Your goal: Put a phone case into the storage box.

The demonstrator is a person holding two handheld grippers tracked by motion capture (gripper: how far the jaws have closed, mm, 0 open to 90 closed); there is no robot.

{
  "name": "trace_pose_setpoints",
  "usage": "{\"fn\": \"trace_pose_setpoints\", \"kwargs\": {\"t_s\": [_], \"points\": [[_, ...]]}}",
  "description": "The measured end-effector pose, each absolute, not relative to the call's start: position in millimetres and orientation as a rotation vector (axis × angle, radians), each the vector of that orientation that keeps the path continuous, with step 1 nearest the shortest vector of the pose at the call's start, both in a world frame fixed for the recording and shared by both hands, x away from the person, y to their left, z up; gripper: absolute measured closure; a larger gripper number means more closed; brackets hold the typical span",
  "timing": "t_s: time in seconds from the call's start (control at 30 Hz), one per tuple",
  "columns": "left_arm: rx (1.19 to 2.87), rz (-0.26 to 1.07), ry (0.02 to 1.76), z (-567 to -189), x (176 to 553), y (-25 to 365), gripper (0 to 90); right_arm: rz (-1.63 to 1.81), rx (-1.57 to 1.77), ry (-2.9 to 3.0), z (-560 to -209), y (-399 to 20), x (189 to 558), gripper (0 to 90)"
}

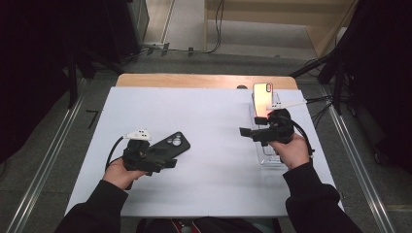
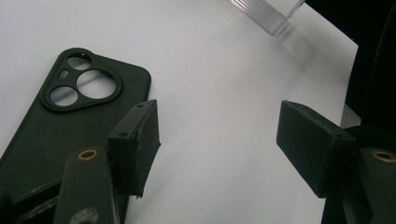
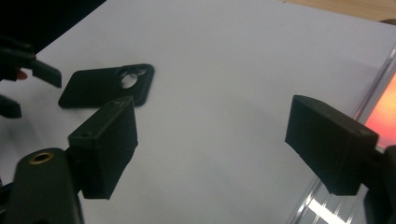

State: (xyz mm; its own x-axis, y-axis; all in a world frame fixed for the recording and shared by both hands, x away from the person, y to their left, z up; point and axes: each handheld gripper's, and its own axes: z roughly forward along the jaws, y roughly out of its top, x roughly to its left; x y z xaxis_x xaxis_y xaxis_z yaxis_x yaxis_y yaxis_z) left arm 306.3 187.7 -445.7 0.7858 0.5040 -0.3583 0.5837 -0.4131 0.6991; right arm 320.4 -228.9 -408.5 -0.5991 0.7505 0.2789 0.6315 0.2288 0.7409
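A black phone case [image 1: 171, 144] lies back-up on the white table [image 1: 209, 184], camera cut-outs facing up. My left gripper [image 1: 166, 162] is open just beside its near end. In the left gripper view one jaw overlaps the black phone case [image 2: 70, 121] at its edge, and the left gripper [image 2: 219, 140] holds nothing. A phone [image 1: 262, 98] with a glowing pink-orange screen stands in a clear stand [image 1: 270, 156] at the right. My right gripper [image 1: 250, 133] is open just left of the stand. In the right gripper view, the right gripper [image 3: 210, 140] faces the phone case [image 3: 109, 86].
The table's wooden far edge [image 1: 204, 80] borders a floor with cables. Dark curtains and stands flank both sides. The clear stand's corner [image 2: 271, 14] shows in the left gripper view, and the phone's glow [image 3: 385, 112] at the right gripper view's edge.
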Motion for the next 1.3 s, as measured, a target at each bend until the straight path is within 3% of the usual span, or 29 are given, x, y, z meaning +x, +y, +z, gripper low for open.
{"fn": "trace_pose_setpoints", "kwargs": {"t_s": [0.8,1.3], "points": [[2.081,-0.105,0.809,-442,306,193,30.3,1.343,1.173,2.546,-432,-207,267,21.7],[2.077,-0.082,0.798,-439,307,195,28.0,1.339,1.145,2.601,-444,-207,252,21.7]]}}
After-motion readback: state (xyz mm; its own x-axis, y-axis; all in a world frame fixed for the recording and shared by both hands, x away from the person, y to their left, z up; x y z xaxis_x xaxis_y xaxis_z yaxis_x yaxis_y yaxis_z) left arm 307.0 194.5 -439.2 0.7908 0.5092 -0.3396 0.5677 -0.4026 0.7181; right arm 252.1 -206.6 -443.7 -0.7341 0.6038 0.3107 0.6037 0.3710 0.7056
